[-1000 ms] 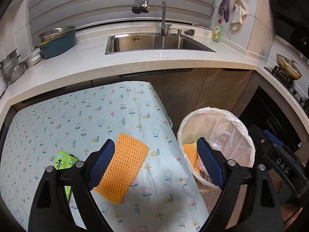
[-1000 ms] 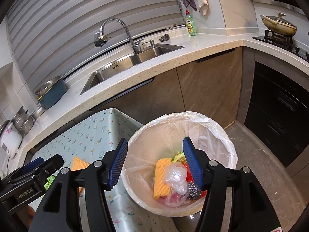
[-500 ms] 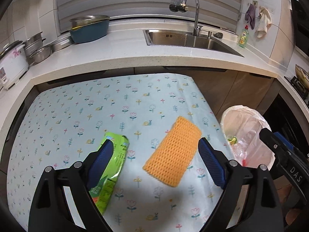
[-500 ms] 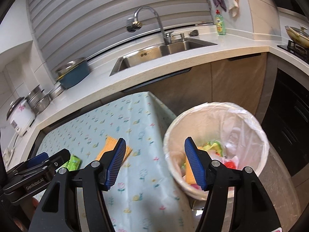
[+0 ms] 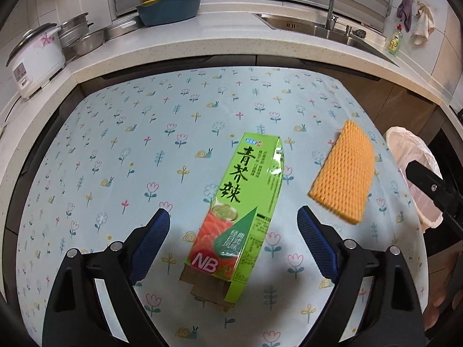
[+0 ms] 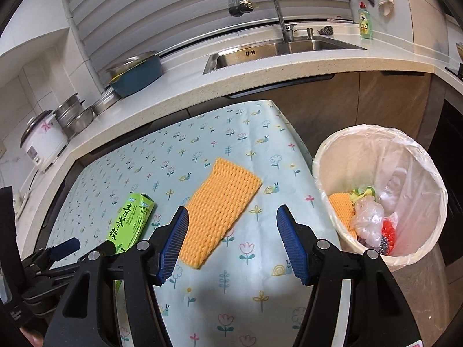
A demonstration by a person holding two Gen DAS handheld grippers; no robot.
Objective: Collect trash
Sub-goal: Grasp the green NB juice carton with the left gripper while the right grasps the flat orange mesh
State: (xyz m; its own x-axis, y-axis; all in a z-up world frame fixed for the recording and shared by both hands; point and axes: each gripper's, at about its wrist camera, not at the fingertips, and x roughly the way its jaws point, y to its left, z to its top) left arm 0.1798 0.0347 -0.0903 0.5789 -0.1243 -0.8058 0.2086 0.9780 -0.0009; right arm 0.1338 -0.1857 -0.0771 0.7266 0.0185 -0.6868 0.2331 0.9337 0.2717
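Bin [image 6: 324,156] already has some trash; green box [image 5: 246,202] and orange foam net [image 6: 220,211] are left on the table [image 5: 115,150]. Left tongs [image 5: 233,244] and right tongs [image 6: 231,244] both wide, holding nothing.

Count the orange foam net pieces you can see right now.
2. One foam net lies flat on the table, right of the green box. The other is inside the trash bin; more could be buried under the trash.
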